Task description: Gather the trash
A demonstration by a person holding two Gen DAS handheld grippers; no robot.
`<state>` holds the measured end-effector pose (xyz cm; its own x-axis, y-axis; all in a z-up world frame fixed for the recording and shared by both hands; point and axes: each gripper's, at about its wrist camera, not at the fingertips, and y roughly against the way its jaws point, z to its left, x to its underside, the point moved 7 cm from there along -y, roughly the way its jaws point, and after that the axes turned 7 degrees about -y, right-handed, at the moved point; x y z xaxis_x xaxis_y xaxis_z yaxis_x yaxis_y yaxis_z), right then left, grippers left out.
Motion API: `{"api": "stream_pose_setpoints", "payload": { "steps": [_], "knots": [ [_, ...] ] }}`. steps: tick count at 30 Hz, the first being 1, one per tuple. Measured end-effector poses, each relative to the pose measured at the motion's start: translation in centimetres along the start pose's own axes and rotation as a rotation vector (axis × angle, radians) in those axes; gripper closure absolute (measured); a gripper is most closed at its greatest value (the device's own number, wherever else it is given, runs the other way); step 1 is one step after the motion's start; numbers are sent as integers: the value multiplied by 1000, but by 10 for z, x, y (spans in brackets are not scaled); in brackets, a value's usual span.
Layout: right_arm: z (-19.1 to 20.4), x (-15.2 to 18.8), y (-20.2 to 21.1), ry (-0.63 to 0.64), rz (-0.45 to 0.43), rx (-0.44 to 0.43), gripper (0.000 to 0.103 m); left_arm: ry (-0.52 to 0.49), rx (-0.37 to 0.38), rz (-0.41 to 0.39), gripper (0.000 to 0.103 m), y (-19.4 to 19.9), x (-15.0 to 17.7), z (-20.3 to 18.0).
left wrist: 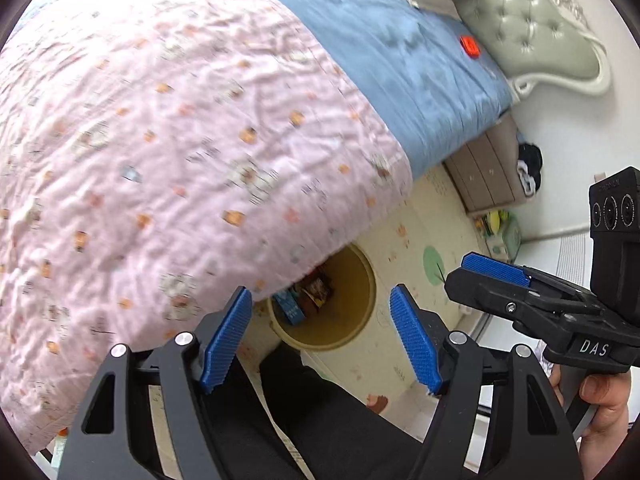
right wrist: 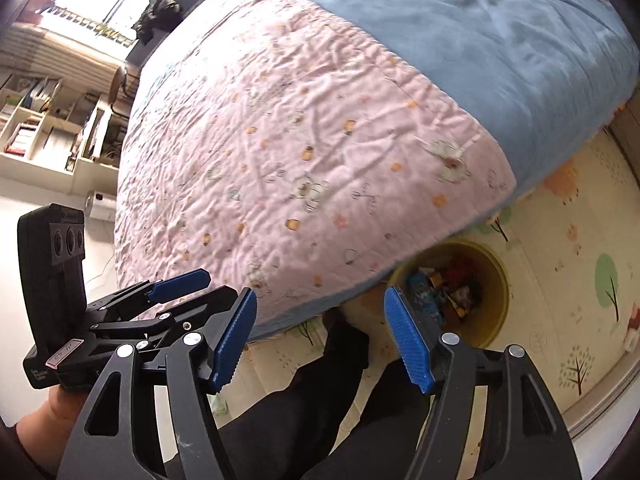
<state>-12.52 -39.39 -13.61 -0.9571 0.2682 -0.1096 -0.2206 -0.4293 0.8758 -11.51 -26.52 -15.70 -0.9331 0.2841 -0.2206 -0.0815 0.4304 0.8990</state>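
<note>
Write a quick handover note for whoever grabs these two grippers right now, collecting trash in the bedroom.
Left gripper: open, nothing between its pads.
Right gripper: open, also empty.
Yellow bin stands on the play mat at the edge of the bed, partly under the pink quilt.
Done: wrappers already lie inside the bin.
Left: a small orange item lies on the blue blanket near the headboard; blurred, so check whether it is trash.

Pink quilt (left wrist: 180, 140) with orange dots, plain blue blanket (left wrist: 380, 60), yellow bin (right wrist: 496, 304).
</note>
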Motion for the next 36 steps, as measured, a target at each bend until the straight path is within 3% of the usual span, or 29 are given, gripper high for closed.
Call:
{"api": "stream_pose_setpoints", "payload": {
  "steps": [14, 21, 27, 36],
  "knots": [
    [171, -49, -40, 227, -30, -77, 38, 100, -125, -177, 29, 110, -27, 137],
    [236, -54, -58, 321, -49, -102, 35, 140, -206, -267, 22, 150, -34, 192],
    [269, -57, -67, 389, -54, -108, 29, 191, -259, -305, 16, 170, -35, 224],
    [283, -76, -65, 454, -47, -131, 24, 278, -259, -384, 14, 198, -40, 236]
  ]
}}
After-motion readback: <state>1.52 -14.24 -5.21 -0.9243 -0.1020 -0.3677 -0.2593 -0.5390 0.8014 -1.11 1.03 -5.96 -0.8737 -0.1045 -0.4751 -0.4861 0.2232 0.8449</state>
